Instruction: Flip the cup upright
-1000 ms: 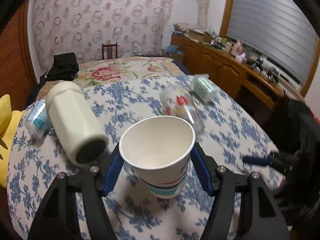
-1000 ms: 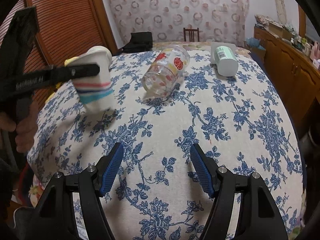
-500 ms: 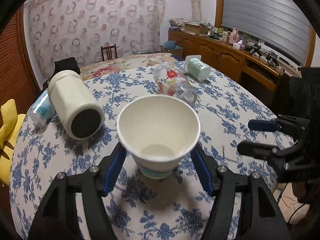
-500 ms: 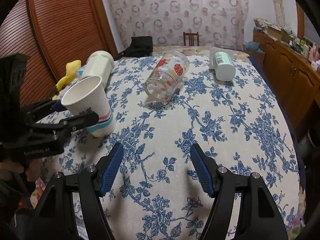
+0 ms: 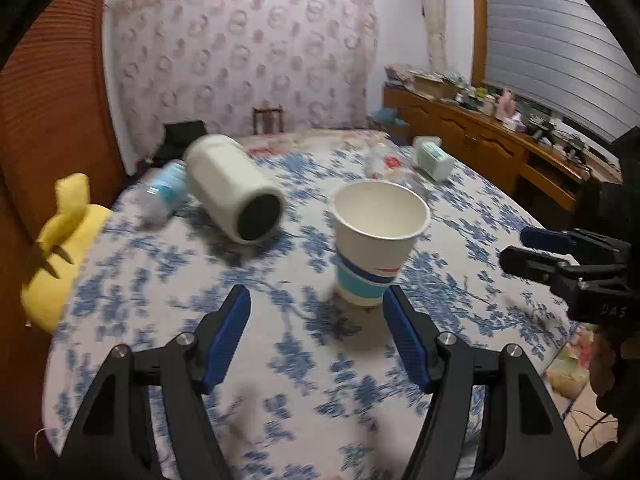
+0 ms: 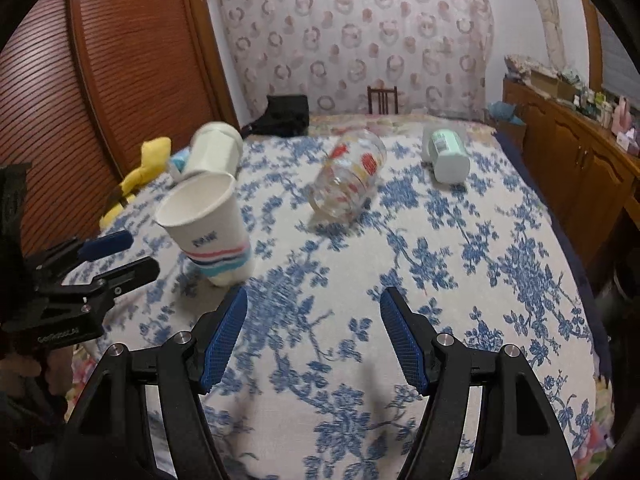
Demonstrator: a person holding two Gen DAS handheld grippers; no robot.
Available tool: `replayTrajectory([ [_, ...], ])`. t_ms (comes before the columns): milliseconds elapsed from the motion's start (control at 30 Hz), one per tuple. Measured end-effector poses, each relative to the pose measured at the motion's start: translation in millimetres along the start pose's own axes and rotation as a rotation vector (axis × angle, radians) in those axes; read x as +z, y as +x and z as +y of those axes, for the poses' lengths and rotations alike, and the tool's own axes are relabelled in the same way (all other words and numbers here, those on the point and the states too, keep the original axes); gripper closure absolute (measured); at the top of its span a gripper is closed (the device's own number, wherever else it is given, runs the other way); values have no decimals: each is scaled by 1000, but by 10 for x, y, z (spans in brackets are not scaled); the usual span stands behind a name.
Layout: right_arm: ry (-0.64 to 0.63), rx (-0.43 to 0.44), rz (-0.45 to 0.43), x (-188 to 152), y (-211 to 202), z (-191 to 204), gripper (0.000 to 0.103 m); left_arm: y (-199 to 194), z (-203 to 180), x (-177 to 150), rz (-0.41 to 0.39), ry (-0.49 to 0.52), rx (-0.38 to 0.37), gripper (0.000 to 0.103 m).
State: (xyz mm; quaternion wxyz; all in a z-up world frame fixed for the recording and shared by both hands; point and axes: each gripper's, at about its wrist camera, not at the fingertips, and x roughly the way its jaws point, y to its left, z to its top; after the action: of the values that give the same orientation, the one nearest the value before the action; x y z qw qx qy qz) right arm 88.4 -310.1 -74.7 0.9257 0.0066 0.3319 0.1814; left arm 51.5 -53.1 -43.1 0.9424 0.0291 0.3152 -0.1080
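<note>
A white paper cup [image 5: 378, 240] with blue and red stripes stands upright, mouth up, on the blue-flowered tablecloth [image 5: 280, 360]; it also shows in the right wrist view [image 6: 210, 228]. My left gripper [image 5: 316, 312] is open and empty, drawn back a little in front of the cup; it also shows in the right wrist view [image 6: 114, 254], left of the cup. My right gripper [image 6: 312, 320] is open and empty above the cloth, right of the cup; it also shows in the left wrist view [image 5: 536, 250].
A white cylinder [image 5: 234, 192] lies on its side left of the cup. A printed glass [image 6: 350, 180] and a pale green container [image 6: 446, 152] lie on their sides farther back. A small plastic bottle [image 5: 164, 190] and a yellow toy [image 5: 60, 232] are at the left edge.
My left gripper has let go of the paper cup and pulled back. The cup now stands free on the cloth. My right gripper has barely moved.
</note>
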Motion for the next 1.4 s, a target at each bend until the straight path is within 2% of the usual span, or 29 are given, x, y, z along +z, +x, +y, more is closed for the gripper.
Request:
replayTrajectory([
  [167,-15,-8,-68,31,-136,175,32,-213,102,15,-49,-13,47,34],
  [500,-9,-43,-144,76,-279,297,20,-507,231,68,-135,-62,114,34],
  [700,-21,-98,-244,74,-484,359,19,-648,262,51,-202,-85,168,34],
  [867,-24,-125,-310,39,-637,388,19,-722,281,12,-233,-98,183,32],
  [1400,-16,-126,-310,-18,-648,374,19,-795,267,-47,-247,-93,194,30],
])
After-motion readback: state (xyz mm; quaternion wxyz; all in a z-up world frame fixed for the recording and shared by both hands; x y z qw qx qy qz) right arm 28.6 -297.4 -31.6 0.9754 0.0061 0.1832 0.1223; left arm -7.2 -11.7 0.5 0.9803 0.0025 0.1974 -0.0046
